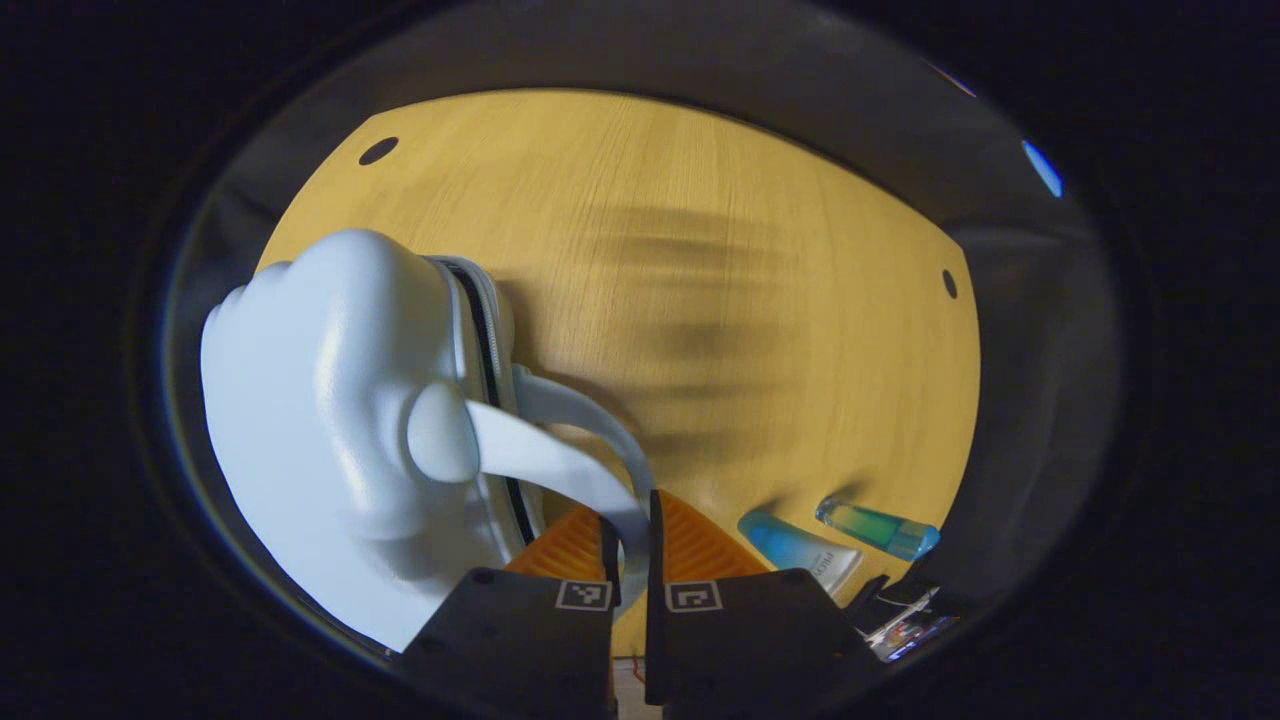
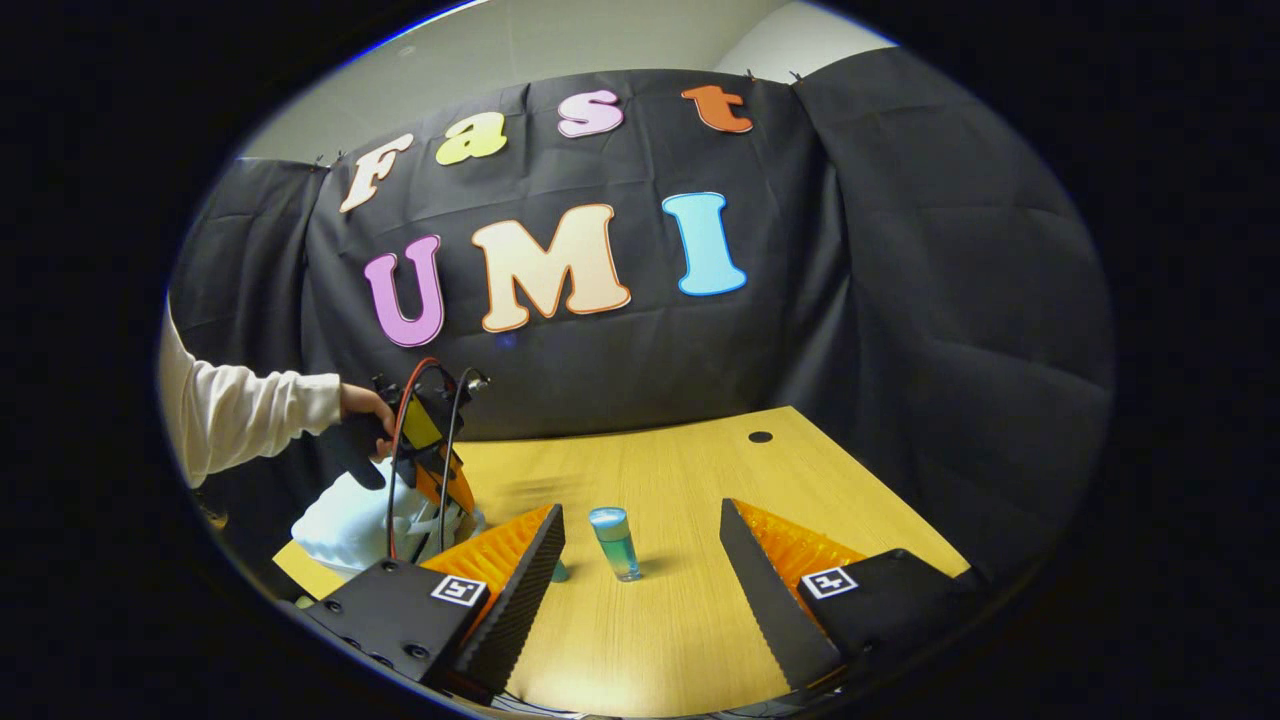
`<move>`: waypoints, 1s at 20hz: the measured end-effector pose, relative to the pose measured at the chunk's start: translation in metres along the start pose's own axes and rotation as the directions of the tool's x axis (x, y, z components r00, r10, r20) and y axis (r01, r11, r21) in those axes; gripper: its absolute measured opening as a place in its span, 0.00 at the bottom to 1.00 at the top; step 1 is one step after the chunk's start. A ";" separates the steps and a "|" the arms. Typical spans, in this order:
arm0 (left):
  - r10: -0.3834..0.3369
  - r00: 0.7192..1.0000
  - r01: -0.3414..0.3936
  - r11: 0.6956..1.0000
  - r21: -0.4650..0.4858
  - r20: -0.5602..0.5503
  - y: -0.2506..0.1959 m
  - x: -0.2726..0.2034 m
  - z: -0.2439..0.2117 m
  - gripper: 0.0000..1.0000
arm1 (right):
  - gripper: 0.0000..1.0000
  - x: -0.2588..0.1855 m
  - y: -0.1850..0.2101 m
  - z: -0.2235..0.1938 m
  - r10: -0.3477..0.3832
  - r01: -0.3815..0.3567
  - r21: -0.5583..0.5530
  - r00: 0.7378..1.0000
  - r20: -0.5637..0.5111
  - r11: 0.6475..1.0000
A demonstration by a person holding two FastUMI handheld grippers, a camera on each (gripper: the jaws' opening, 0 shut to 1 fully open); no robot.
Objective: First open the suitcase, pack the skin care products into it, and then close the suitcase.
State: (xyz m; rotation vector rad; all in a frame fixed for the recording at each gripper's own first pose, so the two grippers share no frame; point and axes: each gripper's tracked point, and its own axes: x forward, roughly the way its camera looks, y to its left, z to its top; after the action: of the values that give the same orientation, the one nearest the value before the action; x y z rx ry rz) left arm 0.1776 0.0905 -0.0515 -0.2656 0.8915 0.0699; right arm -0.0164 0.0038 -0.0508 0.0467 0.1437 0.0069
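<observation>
Two grippers in play. Left gripper (image 1: 630, 545): fingers pinched together on the pale blue flat strap handle (image 1: 560, 460) of the small light-blue hard-shell suitcase (image 1: 330, 420). Suitcase looks closed, dark zipper line running along its seam; whether it sits on the desk or is lifted, can't tell. From the right gripper view the same suitcase (image 2: 345, 530) is at the near left corner of the light wooden desk (image 2: 680, 620), with the left gripper above it, held by a hand (image 2: 362, 405) in a cream long sleeve (image 2: 240, 415).

Right gripper (image 2: 640, 565): fingers wide apart, clamped on nothing, low over the desk.

Skin care items:
- clear bottle with blue-to-green liquid (image 2: 615, 542) stands upright on the desk, between the right gripper's fingers but farther off, touching neither.
- in the left gripper view that bottle (image 1: 878, 528) sits just beside a blue-and-white squeeze tube (image 1: 800, 550) lying flat on the desk, right of the fingers.
- both outside the suitcase.

Desk has small dark round holes (image 1: 378, 151) near its edges.
</observation>
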 end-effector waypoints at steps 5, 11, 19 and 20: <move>-0.062 0.995 0.060 0.998 0.031 0.081 0.001 -0.067 0.001 0.05 | 0.98 0.002 0.018 0.003 0.059 -0.059 -0.004 0.998 0.009 0.998; -0.139 0.968 0.157 0.985 -0.072 0.210 0.054 -0.173 0.008 0.05 | 0.98 0.010 0.043 0.009 0.130 -0.130 -0.004 0.991 0.028 0.991; 0.017 0.930 0.048 0.985 -0.167 0.367 0.195 -0.258 0.011 0.05 | 0.98 0.017 0.078 0.007 0.176 -0.176 -0.004 0.984 0.033 0.984; 0.065 0.926 -0.001 0.985 -0.171 0.372 0.219 -0.261 0.009 0.05 | 0.98 0.018 0.083 0.005 0.177 -0.177 -0.003 0.984 0.032 0.984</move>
State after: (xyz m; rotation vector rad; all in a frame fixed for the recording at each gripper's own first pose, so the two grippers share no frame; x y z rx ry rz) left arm -0.0169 0.3175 0.1130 -0.3805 0.5056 0.2219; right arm 0.0014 0.0862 -0.0445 0.0597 0.1070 0.1832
